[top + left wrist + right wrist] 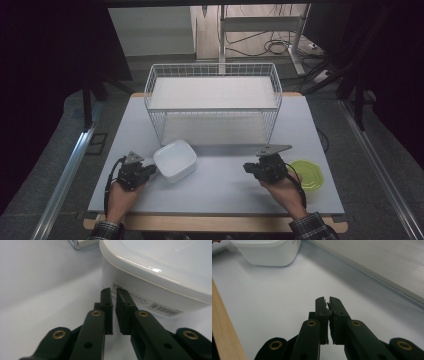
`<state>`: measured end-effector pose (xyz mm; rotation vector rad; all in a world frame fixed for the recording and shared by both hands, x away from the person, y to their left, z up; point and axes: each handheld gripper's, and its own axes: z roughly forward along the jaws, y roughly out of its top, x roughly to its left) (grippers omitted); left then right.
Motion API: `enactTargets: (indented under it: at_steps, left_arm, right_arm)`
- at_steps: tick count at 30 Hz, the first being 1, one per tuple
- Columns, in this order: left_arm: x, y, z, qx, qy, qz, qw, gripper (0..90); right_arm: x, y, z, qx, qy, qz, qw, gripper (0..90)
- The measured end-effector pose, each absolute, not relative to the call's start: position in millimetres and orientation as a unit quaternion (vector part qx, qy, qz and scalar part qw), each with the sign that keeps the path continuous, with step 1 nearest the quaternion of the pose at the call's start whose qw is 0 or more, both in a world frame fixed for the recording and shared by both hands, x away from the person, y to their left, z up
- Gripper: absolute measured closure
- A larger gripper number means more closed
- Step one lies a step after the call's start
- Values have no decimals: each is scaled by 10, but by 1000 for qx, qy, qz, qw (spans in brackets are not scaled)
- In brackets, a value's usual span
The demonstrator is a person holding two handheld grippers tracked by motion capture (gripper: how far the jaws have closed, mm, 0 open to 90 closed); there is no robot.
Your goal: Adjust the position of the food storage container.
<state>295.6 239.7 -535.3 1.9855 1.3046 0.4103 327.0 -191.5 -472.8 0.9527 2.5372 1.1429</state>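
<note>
A white square container sits on the pale table, just in front of the wire basket. My left gripper rests at the container's left side; in the left gripper view its jaws are shut with nothing between them, tips almost at the container's labelled wall. My right gripper lies on the table right of centre, shut and empty, pointing left towards the container. A green round lid lies flat just right of the right hand.
A white wire basket with a white shelf panel stands at the back middle of the table. The table's wooden front edge runs close to the right gripper. Dark curtains and floor cables surround the table.
</note>
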Motion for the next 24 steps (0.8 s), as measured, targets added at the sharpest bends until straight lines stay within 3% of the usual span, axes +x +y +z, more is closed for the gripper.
enactTargets:
  at_steps: [12, 24]
  left_arm:
    - [3303, 2312, -5359, 768, 501, 160, 366, 858]
    - [3501, 1781, -5286, 795, 444, 139, 389, 860]
  right_arm:
    - [3559, -1599, -4851, 314, 856, 401, 93, 847]
    - [3741, -1392, -4993, 318, 856, 398, 94, 844]
